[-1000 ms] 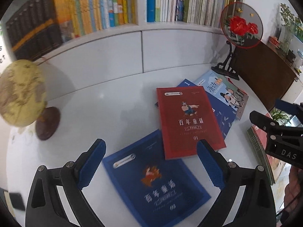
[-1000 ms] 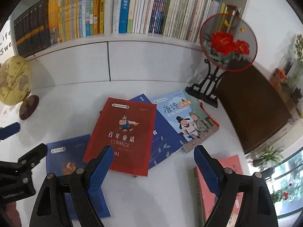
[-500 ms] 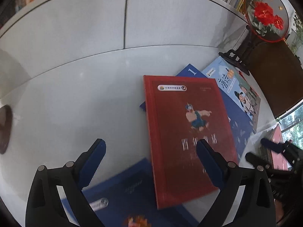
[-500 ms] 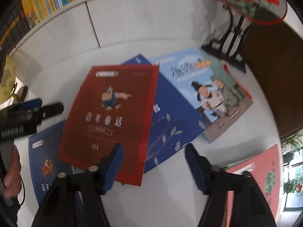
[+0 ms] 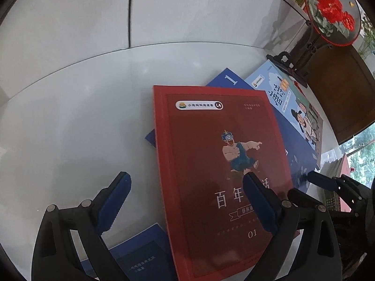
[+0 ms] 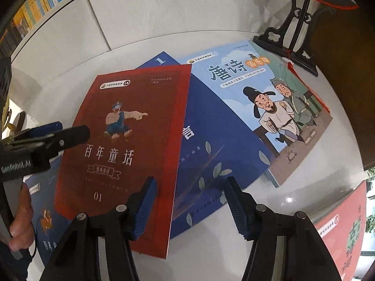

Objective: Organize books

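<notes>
Both grippers are black frames with silver screws and ribbed blue pads. The left gripper bears white "GenRobot.AI" lettering.

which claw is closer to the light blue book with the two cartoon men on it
Right. The right claw hangs over the dark blue book that the light blue book overlaps. The left claw straddles the red book's far edge, farther away.

The red book bears white characters, "01" and a cartoon figure in blue. Beneath it, the dark blue book shows pale leaves and a white "1". Just beside that, the light blue book pictures two robed men. The worktop is glossy white; each hand-held gripper has blue pads on black.
</notes>
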A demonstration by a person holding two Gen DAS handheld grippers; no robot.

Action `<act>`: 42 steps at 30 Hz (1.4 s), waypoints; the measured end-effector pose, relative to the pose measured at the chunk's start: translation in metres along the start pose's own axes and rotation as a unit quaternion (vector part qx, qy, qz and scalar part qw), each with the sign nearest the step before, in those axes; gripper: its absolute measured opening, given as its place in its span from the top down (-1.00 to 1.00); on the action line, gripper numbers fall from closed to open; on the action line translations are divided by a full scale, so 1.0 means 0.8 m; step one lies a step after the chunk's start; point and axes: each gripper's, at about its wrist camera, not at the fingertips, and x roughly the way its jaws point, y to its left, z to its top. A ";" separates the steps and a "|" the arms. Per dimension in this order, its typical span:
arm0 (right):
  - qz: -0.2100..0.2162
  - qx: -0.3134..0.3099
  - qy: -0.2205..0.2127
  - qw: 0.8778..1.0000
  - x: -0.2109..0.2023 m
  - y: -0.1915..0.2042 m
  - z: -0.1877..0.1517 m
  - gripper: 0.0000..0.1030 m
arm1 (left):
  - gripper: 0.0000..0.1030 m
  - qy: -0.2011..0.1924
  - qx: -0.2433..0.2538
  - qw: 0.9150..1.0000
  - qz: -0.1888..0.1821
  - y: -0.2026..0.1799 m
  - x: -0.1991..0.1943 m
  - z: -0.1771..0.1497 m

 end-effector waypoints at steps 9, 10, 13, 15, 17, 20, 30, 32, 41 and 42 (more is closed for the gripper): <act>0.008 -0.003 -0.007 1.000 0.008 0.003 0.004 0.00 | -0.85 0.005 -0.012 0.999 -0.037 0.002 0.010 0.000; 0.010 -0.003 -0.008 1.000 0.009 0.004 0.005 0.00 | -0.85 0.005 -0.010 0.999 -0.040 0.000 0.010 0.000; 0.019 -0.007 -0.010 1.000 0.012 0.007 0.007 0.00 | -0.87 0.008 -0.004 0.998 -0.062 -0.007 0.012 0.000; 0.025 -0.012 -0.011 1.000 0.013 0.010 0.006 -0.01 | -0.85 0.007 -0.005 0.999 -0.054 -0.013 0.014 0.000; 0.030 -0.018 -0.012 0.999 0.014 0.013 0.007 -0.01 | -0.85 0.004 -0.015 0.998 -0.066 -0.011 0.012 0.000; 0.036 -0.029 -0.012 0.999 0.015 0.022 0.006 -0.01 | -0.85 -0.003 -0.040 0.993 -0.114 -0.004 0.002 0.003; 0.040 -0.025 -0.020 0.999 0.015 0.022 0.005 -0.06 | -0.84 -0.033 -0.077 0.982 -0.171 0.005 -0.020 0.007; 0.037 -0.027 -0.024 0.999 0.013 0.024 0.003 -0.08 | -0.84 -0.034 -0.093 0.978 -0.183 0.011 -0.019 0.006; 0.038 -0.027 -0.027 0.999 0.015 0.028 0.003 -0.16 | -0.84 -0.014 -0.130 0.961 -0.244 0.019 -0.004 0.006; 0.038 -0.029 -0.026 0.999 0.015 0.028 0.003 -0.16 | -0.84 -0.017 -0.118 0.966 -0.231 0.013 -0.004 0.005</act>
